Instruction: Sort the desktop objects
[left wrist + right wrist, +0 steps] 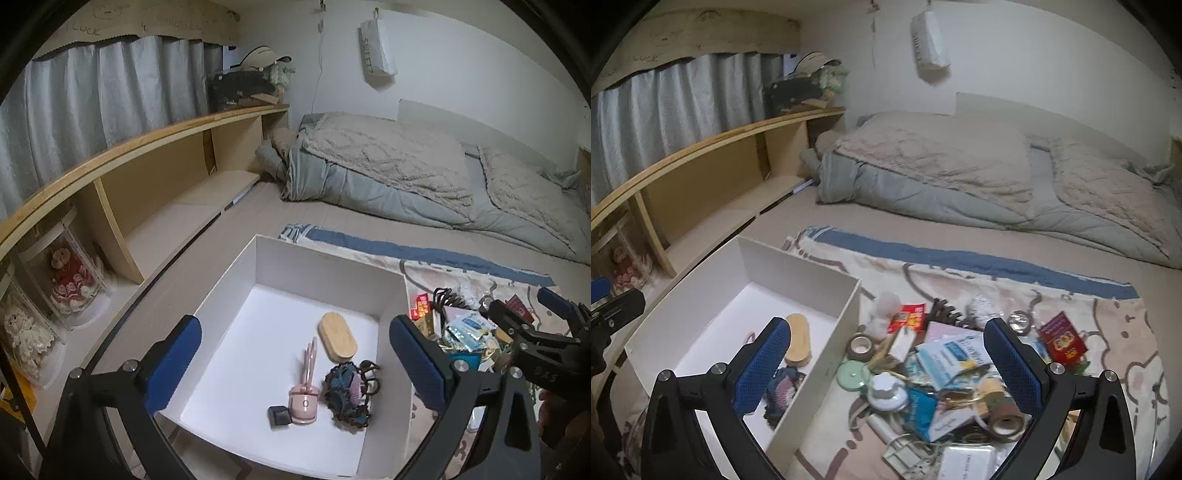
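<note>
Both grippers, left gripper [295, 362] and right gripper [884, 363], gape empty; in the tangled pile [923, 376] at lower centre, a grab risks dragging neighbours past the white box [816, 350].

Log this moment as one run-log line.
left gripper: open, empty | right gripper: open, empty | white box: four items | pile: unsorted

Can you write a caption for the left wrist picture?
Open left gripper hovers over white box holding wooden oval, pink gadget, dark hair clip.
</note>
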`<action>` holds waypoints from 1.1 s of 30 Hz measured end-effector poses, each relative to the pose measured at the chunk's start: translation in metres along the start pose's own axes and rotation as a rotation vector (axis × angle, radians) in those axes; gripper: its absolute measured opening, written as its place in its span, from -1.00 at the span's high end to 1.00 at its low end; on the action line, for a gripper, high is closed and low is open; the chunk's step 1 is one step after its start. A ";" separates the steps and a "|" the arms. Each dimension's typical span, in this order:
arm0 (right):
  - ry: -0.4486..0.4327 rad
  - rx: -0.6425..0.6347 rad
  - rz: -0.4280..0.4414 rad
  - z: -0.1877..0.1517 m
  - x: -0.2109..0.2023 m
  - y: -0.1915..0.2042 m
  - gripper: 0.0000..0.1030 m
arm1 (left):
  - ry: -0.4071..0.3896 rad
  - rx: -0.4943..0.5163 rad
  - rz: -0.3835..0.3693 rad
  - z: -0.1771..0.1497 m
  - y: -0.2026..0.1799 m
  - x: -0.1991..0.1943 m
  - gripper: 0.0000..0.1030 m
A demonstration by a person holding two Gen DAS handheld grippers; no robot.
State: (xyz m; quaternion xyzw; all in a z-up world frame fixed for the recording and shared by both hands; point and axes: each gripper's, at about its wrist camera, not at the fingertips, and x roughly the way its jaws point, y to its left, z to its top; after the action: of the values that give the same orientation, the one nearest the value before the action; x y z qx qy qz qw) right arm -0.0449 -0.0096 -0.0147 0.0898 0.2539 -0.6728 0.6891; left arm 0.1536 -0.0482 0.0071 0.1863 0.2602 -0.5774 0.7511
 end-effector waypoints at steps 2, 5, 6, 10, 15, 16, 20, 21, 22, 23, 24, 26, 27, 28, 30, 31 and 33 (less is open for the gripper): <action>-0.017 0.009 -0.007 0.001 -0.007 -0.006 -1.00 | -0.008 -0.004 -0.004 0.001 -0.001 -0.003 -1.00; -0.050 0.018 -0.021 0.004 -0.022 -0.014 -1.00 | -0.017 -0.012 -0.012 0.004 -0.004 -0.007 -1.00; -0.057 0.018 -0.026 0.005 -0.027 -0.017 -1.00 | -0.021 -0.013 -0.015 0.005 -0.005 -0.008 -1.00; -0.078 0.009 -0.050 0.011 -0.045 -0.027 -1.00 | -0.030 -0.010 -0.029 0.007 -0.008 -0.013 -1.00; -0.091 -0.011 -0.072 0.012 -0.070 -0.039 -1.00 | -0.041 0.010 -0.062 0.009 -0.017 -0.021 -1.00; -0.091 -0.011 -0.075 0.012 -0.076 -0.042 -1.00 | -0.043 0.013 -0.065 0.010 -0.019 -0.022 -1.00; -0.102 -0.020 -0.099 0.011 -0.096 -0.053 -1.00 | -0.052 0.018 -0.089 0.011 -0.025 -0.028 -1.00; -0.104 -0.024 -0.107 0.011 -0.101 -0.056 -1.00 | -0.053 0.018 -0.094 0.011 -0.027 -0.029 -1.00; -0.106 -0.027 -0.116 0.010 -0.107 -0.059 -1.00 | -0.048 0.020 -0.102 0.011 -0.028 -0.030 -1.00; -0.108 -0.026 -0.124 0.008 -0.112 -0.063 -1.00 | -0.039 0.025 -0.117 0.011 -0.030 -0.030 -1.00; -0.107 -0.025 -0.127 0.008 -0.115 -0.066 -1.00 | -0.033 0.031 -0.131 0.012 -0.033 -0.032 -1.00; -0.103 -0.020 -0.135 0.004 -0.124 -0.073 -1.00 | -0.038 0.039 -0.145 0.011 -0.038 -0.036 -1.00; -0.099 -0.016 -0.140 0.001 -0.129 -0.078 -1.00 | -0.041 0.049 -0.147 0.011 -0.041 -0.039 -1.00; -0.094 -0.013 -0.147 -0.002 -0.134 -0.083 -1.00 | -0.044 0.057 -0.149 0.011 -0.043 -0.040 -1.00; -0.082 -0.016 -0.156 -0.006 -0.140 -0.090 -1.00 | -0.053 0.069 -0.157 0.010 -0.048 -0.044 -1.00; -0.080 -0.018 -0.168 -0.009 -0.144 -0.095 -1.00 | -0.053 0.069 -0.161 0.010 -0.049 -0.045 -1.00; -0.084 -0.013 -0.189 -0.015 -0.150 -0.105 -1.00 | -0.050 0.061 -0.176 0.009 -0.051 -0.046 -1.00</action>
State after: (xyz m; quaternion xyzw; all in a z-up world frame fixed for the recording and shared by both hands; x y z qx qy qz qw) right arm -0.1451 0.1216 0.0657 0.0327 0.2367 -0.7361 0.6333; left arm 0.0969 -0.0317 0.0435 0.1710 0.2389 -0.6535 0.6976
